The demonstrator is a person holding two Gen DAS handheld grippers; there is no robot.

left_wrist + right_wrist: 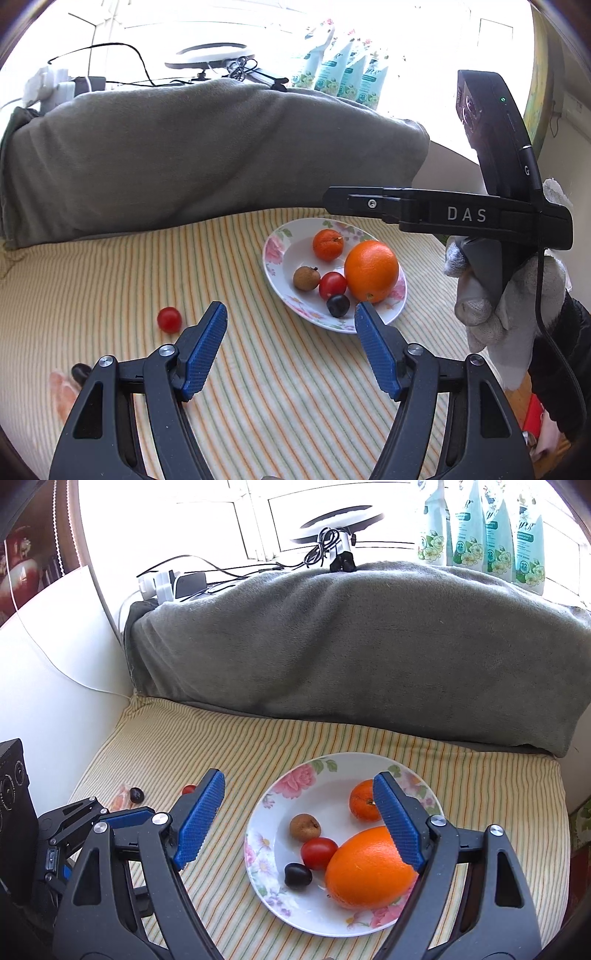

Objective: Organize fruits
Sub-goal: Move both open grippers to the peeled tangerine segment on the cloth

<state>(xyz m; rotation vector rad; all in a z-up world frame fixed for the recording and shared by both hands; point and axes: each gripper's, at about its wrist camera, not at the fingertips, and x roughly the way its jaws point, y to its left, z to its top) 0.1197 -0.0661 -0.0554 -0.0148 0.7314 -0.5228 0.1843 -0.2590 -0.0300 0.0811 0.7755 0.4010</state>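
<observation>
Red tomato (169, 319) left of left claw (291, 314), apart

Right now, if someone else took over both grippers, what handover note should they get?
Left gripper: open, empty, above the striped cloth.
Right gripper: open, empty, over the floral plate.
On the plate: large orange, small orange, brown fruit, cherry tomato, dark grape.
Left on the cloth: second cherry tomato, another dark grape next to something pale orange I cannot identify.
Probably next: move those strays onto the plate.
</observation>
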